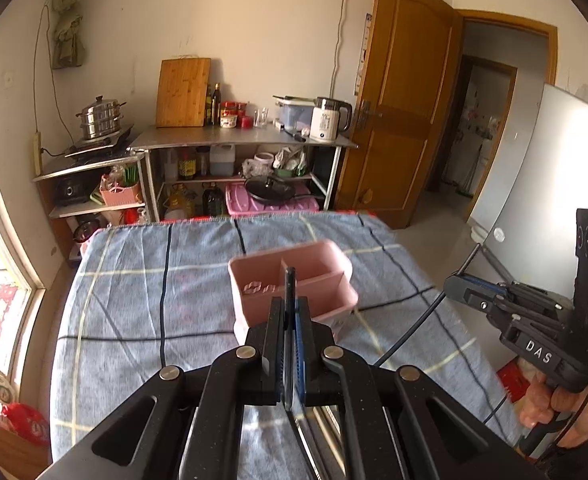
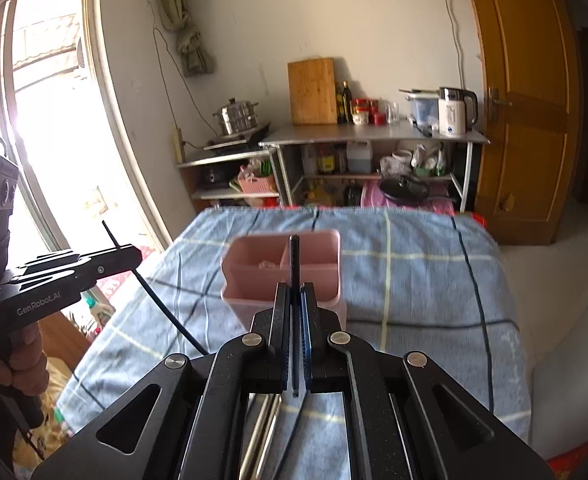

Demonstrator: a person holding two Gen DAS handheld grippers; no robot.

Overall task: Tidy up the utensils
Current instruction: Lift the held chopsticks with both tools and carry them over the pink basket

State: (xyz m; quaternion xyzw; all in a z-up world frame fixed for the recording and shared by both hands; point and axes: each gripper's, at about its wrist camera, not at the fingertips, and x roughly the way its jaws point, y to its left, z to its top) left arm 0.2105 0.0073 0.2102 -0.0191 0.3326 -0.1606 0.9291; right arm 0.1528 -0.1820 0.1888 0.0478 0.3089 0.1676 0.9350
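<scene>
A pink plastic utensil holder (image 1: 294,280) with compartments stands on the blue checked cloth; it also shows in the right wrist view (image 2: 281,268). My left gripper (image 1: 289,304) is shut on a thin black utensil (image 1: 289,284) held over the holder's near side. My right gripper (image 2: 295,292) is shut on another thin black utensil (image 2: 294,256), also just before the holder. The right gripper shows at the right of the left wrist view (image 1: 466,292); the left gripper shows at the left of the right wrist view (image 2: 125,256). Silver utensils (image 2: 263,436) lie on the cloth under my right gripper.
The cloth-covered table (image 1: 153,280) ends at a far edge before metal kitchen shelves (image 1: 237,140) with a kettle, cutting board and pots. A wooden door (image 1: 402,100) stands at the right, a window (image 2: 45,100) at the left. A black cable (image 1: 410,332) crosses the cloth.
</scene>
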